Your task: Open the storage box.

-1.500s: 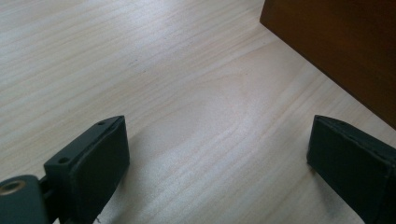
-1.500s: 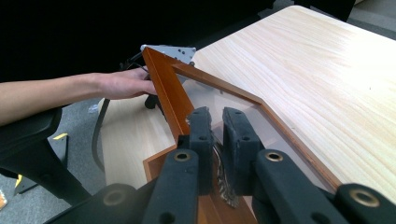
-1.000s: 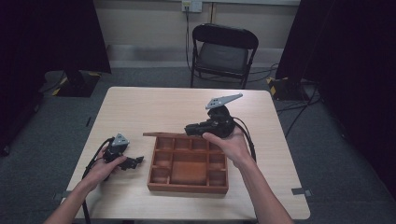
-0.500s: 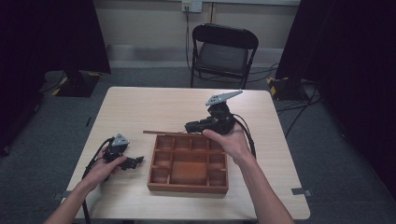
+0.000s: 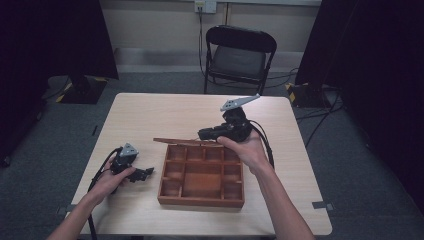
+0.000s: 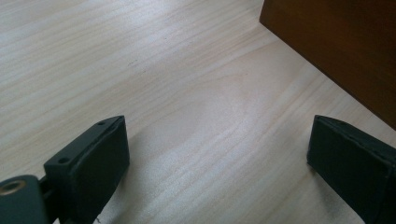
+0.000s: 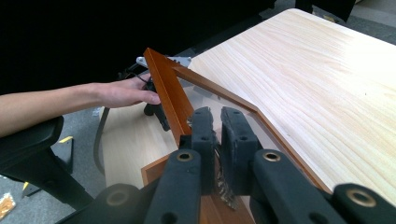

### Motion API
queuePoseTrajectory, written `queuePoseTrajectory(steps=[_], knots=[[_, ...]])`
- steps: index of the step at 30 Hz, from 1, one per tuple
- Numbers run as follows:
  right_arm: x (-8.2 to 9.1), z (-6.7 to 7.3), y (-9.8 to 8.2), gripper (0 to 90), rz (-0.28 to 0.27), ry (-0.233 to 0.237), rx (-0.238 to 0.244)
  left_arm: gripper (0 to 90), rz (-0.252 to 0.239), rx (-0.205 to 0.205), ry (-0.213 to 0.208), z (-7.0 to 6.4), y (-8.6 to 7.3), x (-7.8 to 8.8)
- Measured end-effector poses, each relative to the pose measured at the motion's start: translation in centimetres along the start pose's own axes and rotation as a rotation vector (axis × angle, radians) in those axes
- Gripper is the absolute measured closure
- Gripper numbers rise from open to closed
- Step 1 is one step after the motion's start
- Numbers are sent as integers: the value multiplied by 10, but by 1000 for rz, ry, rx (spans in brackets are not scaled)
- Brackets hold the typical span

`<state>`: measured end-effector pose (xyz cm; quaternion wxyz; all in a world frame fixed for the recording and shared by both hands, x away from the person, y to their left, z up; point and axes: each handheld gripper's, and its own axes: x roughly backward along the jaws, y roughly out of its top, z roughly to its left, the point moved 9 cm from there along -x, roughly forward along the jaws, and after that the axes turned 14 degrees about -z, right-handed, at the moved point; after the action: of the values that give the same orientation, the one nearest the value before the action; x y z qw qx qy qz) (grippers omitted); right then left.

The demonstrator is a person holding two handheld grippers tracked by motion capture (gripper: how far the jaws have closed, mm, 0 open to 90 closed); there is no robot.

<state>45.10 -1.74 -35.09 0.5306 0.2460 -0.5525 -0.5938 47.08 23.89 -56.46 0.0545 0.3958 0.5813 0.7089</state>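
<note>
A brown wooden box (image 5: 200,202) with several compartments sits on the pale table, near its front. Its glass lid (image 5: 182,142) with a wooden frame (image 7: 167,91) stands raised over the box's far edge, seen almost edge-on in the high view. My right gripper (image 5: 204,134) (image 7: 216,124) is shut on the lid's frame, the jaws pinching its edge. My left gripper (image 5: 145,173) (image 6: 217,154) rests low on the table just left of the box, open with bare tabletop between its jaws. The box's side wall (image 6: 345,46) lies just ahead of it.
A black folding chair (image 5: 240,55) stands beyond the table's far edge. The person's left hand (image 7: 122,93) appears past the lid in the right gripper view. Bare tabletop (image 5: 150,115) stretches behind and left of the box.
My right gripper and the lid it holds have shifted slightly up and to the left. The left gripper has stayed put.
</note>
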Motion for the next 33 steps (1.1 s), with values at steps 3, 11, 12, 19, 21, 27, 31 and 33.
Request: queuePoseTrajectory(steps=[3, 11, 12, 19, 21, 27, 31, 33], knots=[[1, 1, -3, 847, -1, 6, -3, 51, 0, -1, 0, 0, 0, 0], [1, 2, -3, 847, -3, 4, 2, 51, 0, -1, 0, 0, 0, 0], [1, 2, -3, 847, -3, 4, 2, 51, 0, 0, 0, 0, 0, 0], [1, 2, -4, 847, -3, 5, 3, 51, 0, -1, 0, 0, 0, 0], [1, 2, -4, 847, -2, 8, 3, 51, 0, 0, 0, 0, 0, 0], [1, 2, -4, 847, -2, 10, 3, 51, 0, 0, 0, 0, 0, 0], [1, 2, -4, 848, -4, 10, 2, 51, 0, 0, 0, 0, 0, 0], [1, 2, -4, 848, -3, 10, 2, 51, 0, 0, 0, 0, 0, 0]])
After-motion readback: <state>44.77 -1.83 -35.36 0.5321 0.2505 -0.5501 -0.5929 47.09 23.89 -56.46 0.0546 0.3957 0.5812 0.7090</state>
